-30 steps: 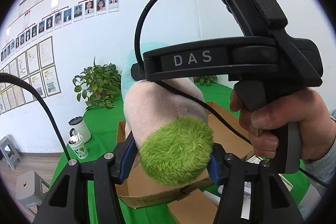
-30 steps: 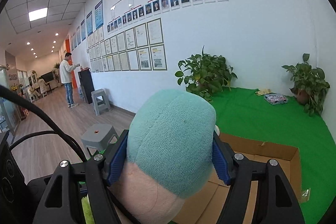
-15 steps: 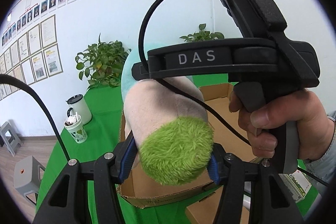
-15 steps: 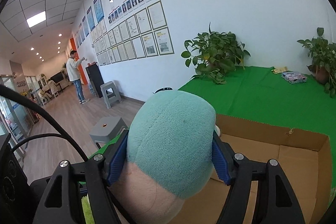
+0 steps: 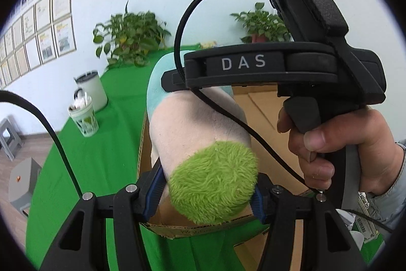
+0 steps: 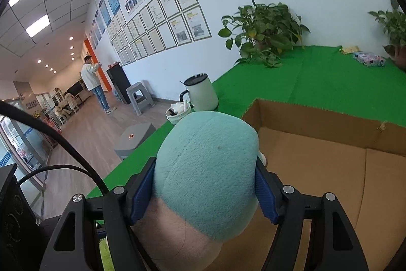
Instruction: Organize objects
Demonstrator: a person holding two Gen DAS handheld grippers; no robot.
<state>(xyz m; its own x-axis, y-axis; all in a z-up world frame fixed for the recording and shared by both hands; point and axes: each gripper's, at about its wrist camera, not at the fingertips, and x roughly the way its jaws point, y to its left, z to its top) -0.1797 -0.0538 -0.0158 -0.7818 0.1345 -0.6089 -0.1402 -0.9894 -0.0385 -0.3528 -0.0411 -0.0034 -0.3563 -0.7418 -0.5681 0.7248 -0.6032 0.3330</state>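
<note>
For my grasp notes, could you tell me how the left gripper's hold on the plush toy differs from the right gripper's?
The left gripper clamps the plush toy at its shaggy green end; the right gripper clamps its smooth teal end. The left grips lower and nearer the person, the right higher and farther. Both are shut on it, over the cardboard box.

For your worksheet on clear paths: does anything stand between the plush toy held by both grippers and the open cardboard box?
Nothing visible does. The plush toy hangs directly over the cardboard box, whose visible floor looks bare. Left gripper and right gripper hold its ends.
</note>
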